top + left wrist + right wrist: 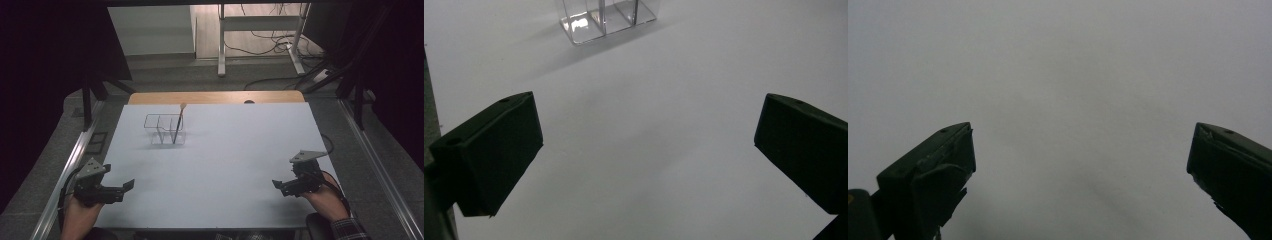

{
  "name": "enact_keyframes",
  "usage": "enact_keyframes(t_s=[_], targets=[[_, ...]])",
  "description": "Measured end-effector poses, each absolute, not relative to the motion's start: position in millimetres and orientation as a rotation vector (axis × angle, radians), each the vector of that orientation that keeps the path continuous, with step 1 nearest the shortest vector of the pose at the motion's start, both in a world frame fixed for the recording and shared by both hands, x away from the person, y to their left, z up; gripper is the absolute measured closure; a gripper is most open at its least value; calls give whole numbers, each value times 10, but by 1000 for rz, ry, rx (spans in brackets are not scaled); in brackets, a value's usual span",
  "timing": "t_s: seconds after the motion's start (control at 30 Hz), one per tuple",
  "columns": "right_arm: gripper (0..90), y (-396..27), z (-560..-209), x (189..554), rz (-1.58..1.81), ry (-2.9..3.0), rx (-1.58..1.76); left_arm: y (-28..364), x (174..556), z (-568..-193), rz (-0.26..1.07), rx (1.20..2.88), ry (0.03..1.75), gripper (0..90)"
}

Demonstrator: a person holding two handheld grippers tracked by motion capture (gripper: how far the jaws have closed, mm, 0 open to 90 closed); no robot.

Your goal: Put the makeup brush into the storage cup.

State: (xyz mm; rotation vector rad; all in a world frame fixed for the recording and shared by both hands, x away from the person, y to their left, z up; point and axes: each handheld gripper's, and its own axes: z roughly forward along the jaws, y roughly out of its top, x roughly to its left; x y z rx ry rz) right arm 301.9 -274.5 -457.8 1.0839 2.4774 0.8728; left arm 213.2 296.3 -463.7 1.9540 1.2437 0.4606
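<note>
A: Start from the high view. Where do things sit?

B: The white table (215, 170) has a clear divided holder (165, 129) at about ten o'clock from its middle, well back toward the far wooden edge. A thin brush (178, 124) stands in the holder's right-hand compartment, leaning a little, its pale tip up at twelve o'clock.

A: And the grippers?

B: The left gripper (127, 186) is at roughly eight o'clock, at the near left corner, jaws pointing toward three o'clock. The right gripper (276, 185) is at about four o'clock near the right edge, jaws pointing toward nine o'clock. Both are held by a hand and lie well apart from the holder. From up here I cannot tell how far the jaws stand apart.

A: The left gripper view?

B: The left gripper (649, 125) has its jaws spread wide, with nothing between them but bare table. The base of the holder (606, 17) sits at twelve o'clock, slightly toward eleven, well ahead of the jaws.

A: The right gripper view?

B: The right gripper (1080, 145) has its jaws spread wide too, gripping nothing, with plain white table surface ahead.
</note>
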Motion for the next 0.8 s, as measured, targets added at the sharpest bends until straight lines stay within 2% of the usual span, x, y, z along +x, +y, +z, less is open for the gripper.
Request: enact_keyframes(t_s=[0.8], targets=[[0, -2742, -4585, 3018, 861, 2478, 1081, 3048, 1977, -4680, 462, 1970, 1282, 0]])
